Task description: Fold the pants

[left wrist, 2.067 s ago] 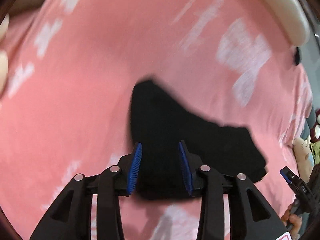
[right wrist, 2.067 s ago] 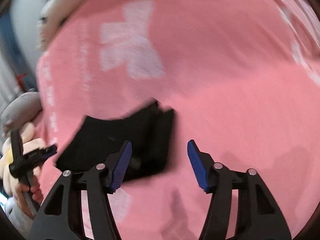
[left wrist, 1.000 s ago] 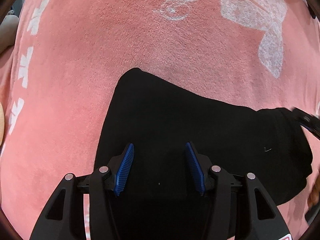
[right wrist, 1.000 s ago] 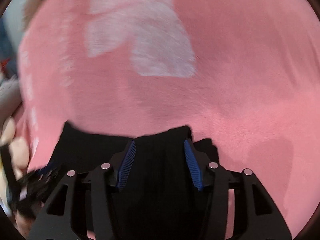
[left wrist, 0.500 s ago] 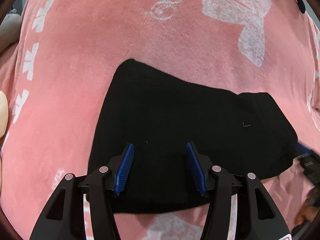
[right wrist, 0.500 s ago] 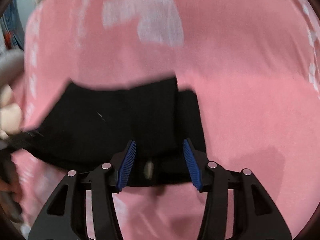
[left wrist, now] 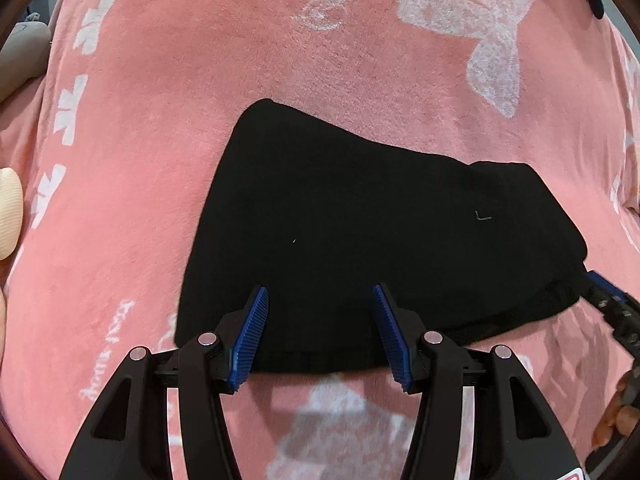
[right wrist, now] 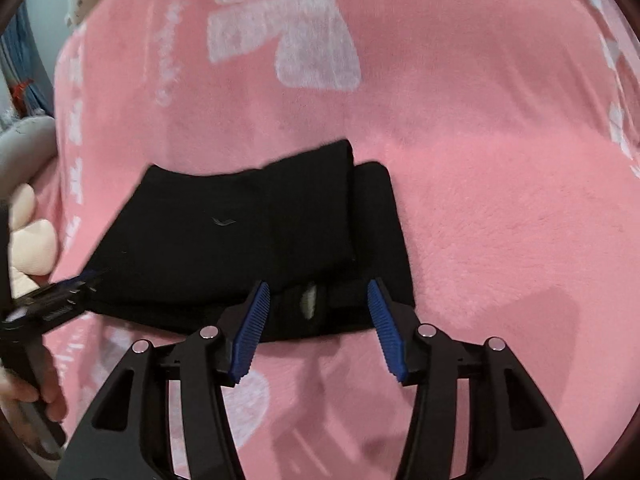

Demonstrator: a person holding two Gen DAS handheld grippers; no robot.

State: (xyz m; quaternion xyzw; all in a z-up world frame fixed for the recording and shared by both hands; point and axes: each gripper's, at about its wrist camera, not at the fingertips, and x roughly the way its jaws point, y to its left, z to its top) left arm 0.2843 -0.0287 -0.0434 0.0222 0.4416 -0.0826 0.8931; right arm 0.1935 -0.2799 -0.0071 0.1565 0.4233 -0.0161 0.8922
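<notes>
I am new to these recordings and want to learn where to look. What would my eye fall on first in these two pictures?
First, the black pants, folded into a compact pile in the middle of the pink blanket. Next, the blue-padded left gripper and right gripper, both open and empty at the pile's near edge. White bow prints mark the blanket above.
</notes>
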